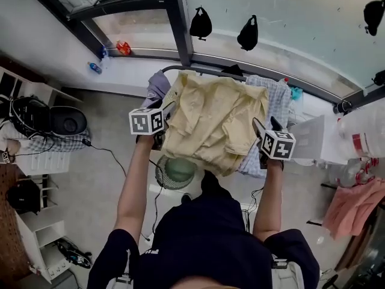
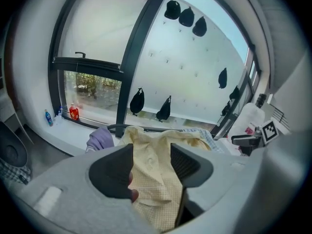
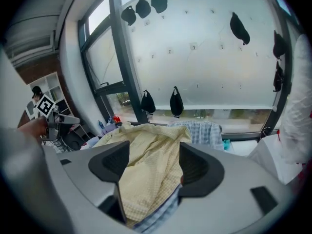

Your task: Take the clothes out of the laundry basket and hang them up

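The pale yellow checked cotton shirt [image 1: 213, 122] lies spread over the dark metal drying rail [image 1: 180, 68], beside a blue-checked cloth [image 1: 278, 98] already hung there. My left gripper [image 2: 152, 167] and right gripper [image 3: 153, 167] both stand spread, with the shirt's fabric loose between their jaws. I judge this piece nearly hung; I can't see the basket.

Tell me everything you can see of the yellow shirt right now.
The yellow shirt is pale, finely checked woven cloth with what looks like a collar, rumpled and spread wide. Its top edge lies at the rack bar, partly over a blue checked cloth. Its side edges run between the open jaws of the left gripper and right gripper.
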### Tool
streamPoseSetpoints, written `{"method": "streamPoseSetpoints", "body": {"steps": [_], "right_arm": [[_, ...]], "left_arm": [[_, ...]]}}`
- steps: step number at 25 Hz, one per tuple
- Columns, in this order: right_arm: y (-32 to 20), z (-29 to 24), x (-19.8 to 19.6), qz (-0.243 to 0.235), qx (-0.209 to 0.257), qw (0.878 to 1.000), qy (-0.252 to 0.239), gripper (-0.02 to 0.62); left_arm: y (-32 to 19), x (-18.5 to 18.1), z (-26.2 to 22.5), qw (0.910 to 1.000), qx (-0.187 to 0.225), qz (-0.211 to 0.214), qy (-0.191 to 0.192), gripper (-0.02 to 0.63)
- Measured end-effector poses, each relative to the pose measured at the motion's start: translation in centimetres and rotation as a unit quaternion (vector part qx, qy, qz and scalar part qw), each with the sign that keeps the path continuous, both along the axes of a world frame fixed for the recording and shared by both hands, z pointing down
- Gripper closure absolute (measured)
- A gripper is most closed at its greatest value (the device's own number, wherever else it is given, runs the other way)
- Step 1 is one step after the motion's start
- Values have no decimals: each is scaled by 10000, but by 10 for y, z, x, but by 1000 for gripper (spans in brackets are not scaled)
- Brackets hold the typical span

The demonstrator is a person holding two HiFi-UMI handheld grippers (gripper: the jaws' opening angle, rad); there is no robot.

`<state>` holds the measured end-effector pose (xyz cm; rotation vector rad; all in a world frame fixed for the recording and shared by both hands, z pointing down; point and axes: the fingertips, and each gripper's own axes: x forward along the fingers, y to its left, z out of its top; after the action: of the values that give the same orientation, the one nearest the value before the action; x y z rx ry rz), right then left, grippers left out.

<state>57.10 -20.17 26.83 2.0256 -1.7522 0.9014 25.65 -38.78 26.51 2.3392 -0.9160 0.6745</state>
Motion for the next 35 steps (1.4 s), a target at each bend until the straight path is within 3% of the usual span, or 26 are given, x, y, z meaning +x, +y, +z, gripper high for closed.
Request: {"method": "streamPoseSetpoints", "body": {"steps": [10,15,20,25,28,32,35], "right_arm": [[124,-19,-108,-13,150,9995,290,278],[190,-38,-155,8,360,9987,365,278],[259,-56,-194,-122,439,9978,488,278],[306,-79,-203,-70,610,9952,760,279],[328,-80,-198,-119,789,9940,752,279],[356,-89,-176,-103,1126,9903,807,285],[383,-95,-167,-353,1199,9892,760,285]], "left_arm": [[131,-69,-44,9966,447,378,575,379],[199,-111,-61,9930,920,471,564,374],[277,-137,-68,9905,802,413,1036,373],[348,-130,-76,9859,592,475,1492,373],[381,-120,-71,9866,629,364,1457,373],[418,-91,-76,9861,1002,294,1295,373],[458,-67,-80,9858,1005,249,1321,373]]}}
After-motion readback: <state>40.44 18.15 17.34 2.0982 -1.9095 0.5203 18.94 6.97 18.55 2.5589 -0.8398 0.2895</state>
